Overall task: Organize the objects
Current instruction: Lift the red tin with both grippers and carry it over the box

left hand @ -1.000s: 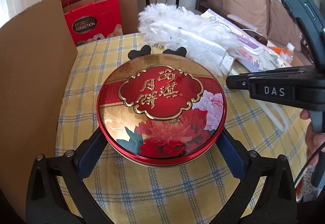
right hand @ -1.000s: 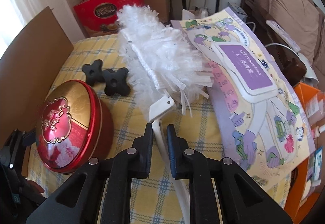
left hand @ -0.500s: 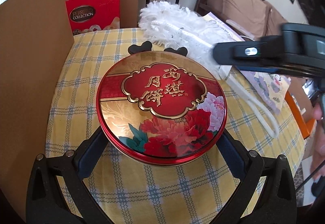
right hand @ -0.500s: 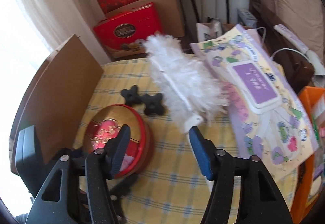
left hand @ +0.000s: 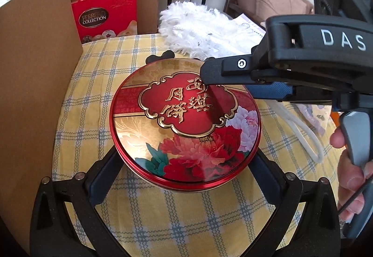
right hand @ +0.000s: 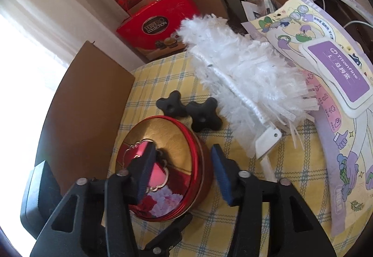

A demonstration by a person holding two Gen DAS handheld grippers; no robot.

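Round red tin (left hand: 186, 126) resting on the checked cloth of the bench (left hand: 186, 217), clasped at its lower sides by the spread fingers of the left hand-held gripper (left hand: 185, 169); right hand-held gripper (right hand: 180, 171), jaws wide, straddling the tin's rim, one finger over the lid, the other outside the wall; two black star-shaped knobs (right hand: 188, 112) just behind the tin; white feather duster (right hand: 235, 75) beside them; purple printed sheet (right hand: 333, 98) at right; brown cardboard (left hand: 32, 84) at left.

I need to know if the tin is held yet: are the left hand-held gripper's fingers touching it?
Touching. Left wrist view: both fingers press the mooncake tin's sides.
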